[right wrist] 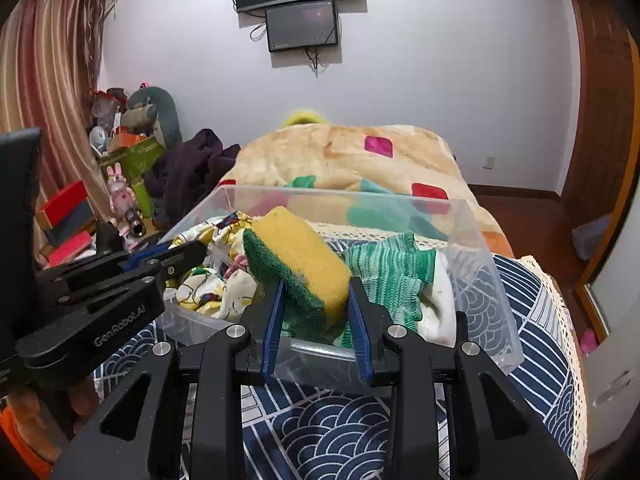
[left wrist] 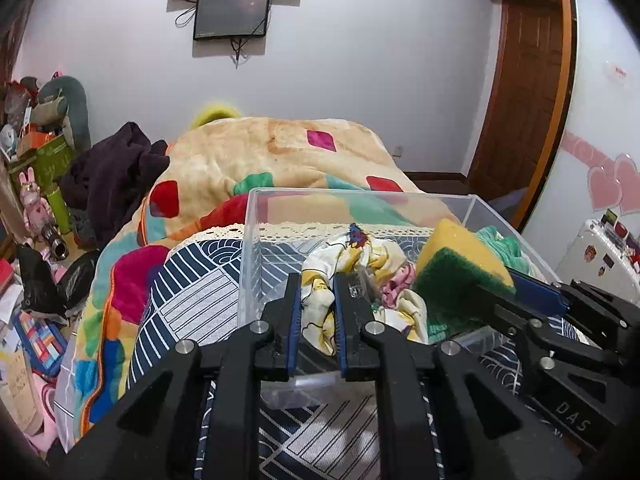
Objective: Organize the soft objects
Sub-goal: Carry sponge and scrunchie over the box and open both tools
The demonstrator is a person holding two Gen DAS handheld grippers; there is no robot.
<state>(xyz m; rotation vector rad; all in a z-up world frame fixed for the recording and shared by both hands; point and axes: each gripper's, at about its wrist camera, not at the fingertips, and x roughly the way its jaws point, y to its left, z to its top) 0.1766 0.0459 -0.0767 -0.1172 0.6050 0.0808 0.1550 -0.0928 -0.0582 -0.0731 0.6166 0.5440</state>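
Two grippers are in play, both poked over the near wall of one clear plastic bin (right wrist: 486,280) that's been set on a navy-and-white patterned cloth (right wrist: 320,432). One sponge (right wrist: 304,256), yellow with a green scrub side, is pinched between the blue pads of the right gripper (right wrist: 318,312) and held tilted just above the stuff in the bin, toward its right half. One white-and-yellow printed cloth (left wrist: 320,300) is being squeezed by the left gripper (left wrist: 316,312), with the jaws pressed in on a bunched fold at the bin's left-middle. One green knitted cloth (right wrist: 394,276) is piled inside against the bin's right wall, next to the sponge. A bit of pink fabric (left wrist: 394,284) can be spotted between the printed cloth and the sponge, but what it belongs to can't be told. Behind the bin, one colourful blanket (left wrist: 280,152) is heaped up, and two dark screens (right wrist: 302,26) are mounted on the wall above it.
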